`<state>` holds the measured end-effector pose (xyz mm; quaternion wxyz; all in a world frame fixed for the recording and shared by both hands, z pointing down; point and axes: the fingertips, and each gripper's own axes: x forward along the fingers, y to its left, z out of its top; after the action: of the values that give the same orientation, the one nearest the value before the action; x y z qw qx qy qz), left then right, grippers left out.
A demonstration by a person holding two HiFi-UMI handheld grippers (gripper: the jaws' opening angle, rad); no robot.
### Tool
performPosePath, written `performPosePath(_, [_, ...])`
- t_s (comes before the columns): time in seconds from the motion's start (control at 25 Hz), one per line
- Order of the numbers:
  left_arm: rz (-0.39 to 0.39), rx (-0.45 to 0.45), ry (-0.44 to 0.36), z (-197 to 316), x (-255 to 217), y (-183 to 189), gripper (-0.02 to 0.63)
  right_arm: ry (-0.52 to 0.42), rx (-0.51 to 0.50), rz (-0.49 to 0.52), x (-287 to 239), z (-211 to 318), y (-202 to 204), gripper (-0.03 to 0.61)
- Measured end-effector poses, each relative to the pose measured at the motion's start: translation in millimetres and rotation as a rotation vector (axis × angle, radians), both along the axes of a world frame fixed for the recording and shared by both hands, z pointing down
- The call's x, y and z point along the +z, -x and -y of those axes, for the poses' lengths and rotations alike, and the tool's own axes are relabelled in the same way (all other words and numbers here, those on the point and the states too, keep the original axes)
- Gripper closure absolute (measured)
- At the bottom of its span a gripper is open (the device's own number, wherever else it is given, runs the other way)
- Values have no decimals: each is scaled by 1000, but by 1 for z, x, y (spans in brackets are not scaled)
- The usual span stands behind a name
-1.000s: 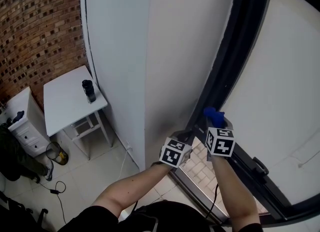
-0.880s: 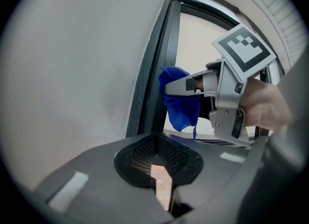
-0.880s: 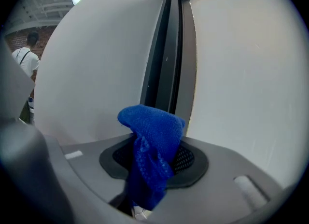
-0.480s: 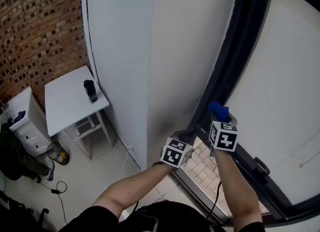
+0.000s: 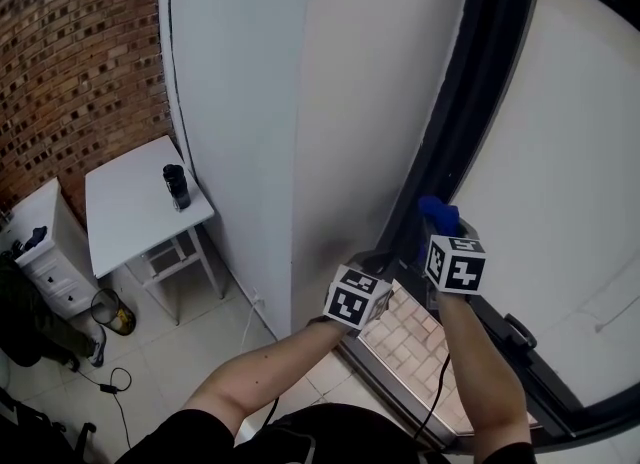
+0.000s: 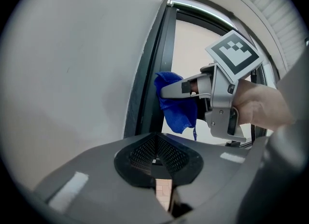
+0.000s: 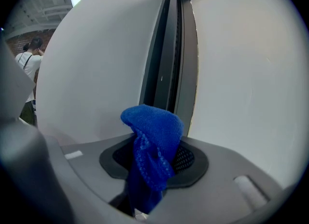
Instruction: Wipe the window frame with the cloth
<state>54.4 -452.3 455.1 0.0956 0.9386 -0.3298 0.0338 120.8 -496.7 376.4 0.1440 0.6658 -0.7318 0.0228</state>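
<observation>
A blue cloth is bunched in my right gripper, which is shut on it. The cloth touches the dark window frame low on its upright bar. In the right gripper view the cloth fills the jaws, with the frame straight ahead. My left gripper hangs just left of it, shut and empty, beside the frame's foot. The left gripper view shows the cloth and the right gripper against the frame.
A white wall runs along the frame's left. Pale glass lies to its right, with a handle lower down. Far below stand a white table with a dark bottle, a white cabinet and a brick wall.
My right gripper has slid the cloth a little up and right along the frame. The left gripper has barely moved.
</observation>
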Motion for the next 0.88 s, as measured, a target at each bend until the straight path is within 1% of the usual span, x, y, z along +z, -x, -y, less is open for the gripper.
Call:
performPosePath(0.36, [-2,4,-33,0,-22,-7,624,-29,-25,3,-30,-2,0,426])
performPosePath(0.64, [-25,14,-58,2,-48,-16,624,-25,-44,8,-52,0,1,425])
performPosePath(0.88, [-16,36,-75,-1,-61,-27,624,-55,-63,-8,-73,-1,2,425])
